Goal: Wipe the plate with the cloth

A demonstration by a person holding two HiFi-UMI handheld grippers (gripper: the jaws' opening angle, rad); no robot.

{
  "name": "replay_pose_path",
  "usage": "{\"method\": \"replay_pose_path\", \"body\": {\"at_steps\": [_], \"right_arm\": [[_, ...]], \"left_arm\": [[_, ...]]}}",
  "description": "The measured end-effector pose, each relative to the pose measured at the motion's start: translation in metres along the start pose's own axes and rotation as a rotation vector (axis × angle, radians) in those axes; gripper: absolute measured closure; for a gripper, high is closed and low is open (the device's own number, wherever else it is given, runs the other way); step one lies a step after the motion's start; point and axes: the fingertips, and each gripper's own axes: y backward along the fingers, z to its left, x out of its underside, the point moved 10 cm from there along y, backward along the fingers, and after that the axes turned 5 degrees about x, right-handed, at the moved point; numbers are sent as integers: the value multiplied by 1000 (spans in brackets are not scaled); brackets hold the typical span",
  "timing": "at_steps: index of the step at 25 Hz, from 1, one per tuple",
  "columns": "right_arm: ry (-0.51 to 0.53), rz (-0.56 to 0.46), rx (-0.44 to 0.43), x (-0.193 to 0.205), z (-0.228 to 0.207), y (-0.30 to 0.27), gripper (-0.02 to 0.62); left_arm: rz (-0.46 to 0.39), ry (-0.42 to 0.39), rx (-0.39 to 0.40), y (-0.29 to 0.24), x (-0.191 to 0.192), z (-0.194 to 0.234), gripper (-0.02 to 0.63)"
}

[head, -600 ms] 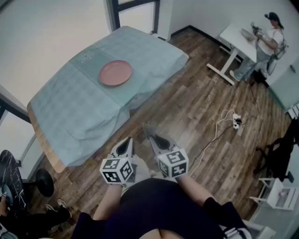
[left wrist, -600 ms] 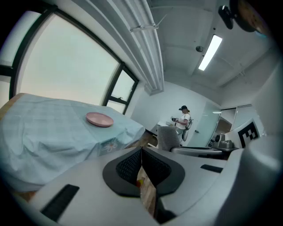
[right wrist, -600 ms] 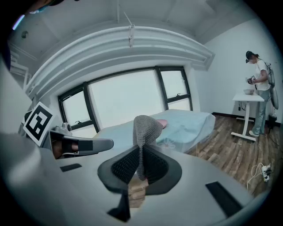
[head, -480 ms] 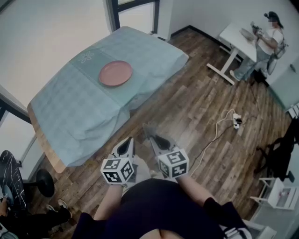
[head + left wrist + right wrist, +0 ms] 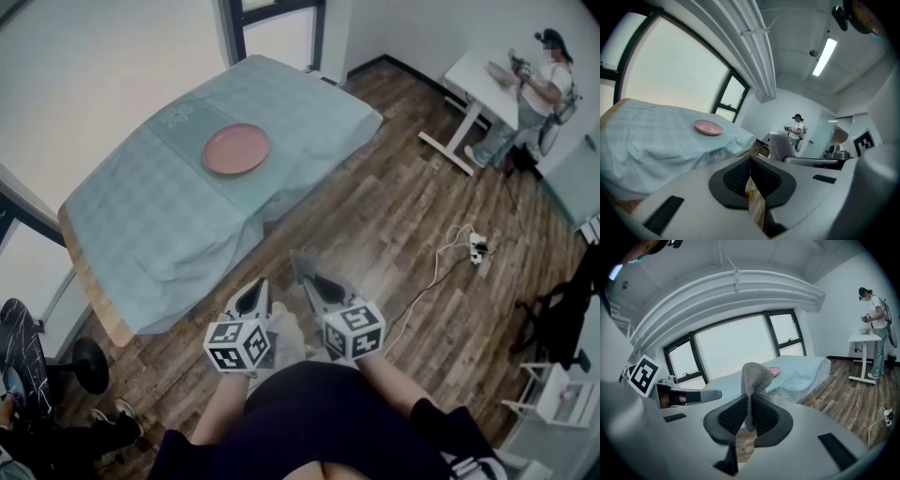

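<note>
Holds cloth (image 5: 753, 375) clamped in fingers of right gripper (image 5: 749, 415); left gripper (image 5: 750, 175) fingers together, empty. Stands well apart from far-left bench (image 5: 141, 234); wiping of plate (image 5: 236, 149) not yet begun.

The plate (image 5: 236, 149) lies on the table (image 5: 159, 225) at far left. Near, well apart from the table, the left gripper (image 5: 251, 295) is just left of the right gripper (image 5: 317, 286), with the cloth (image 5: 754, 376) in the right one. A desk (image 5: 483, 80) stands far right.
</note>
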Motion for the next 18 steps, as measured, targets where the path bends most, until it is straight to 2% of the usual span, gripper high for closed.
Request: {"method": "replay_pose_path", "body": {"at_steps": [8,18], "right_arm": [[-1,24,-40,-7,-5,-26,563],[31,58,-44,-33,-38,-82,562]], "left_arm": [[-2,28,-39,-15,-8,21,591],[-7,66,-78,-73,-37,61,592]]}}
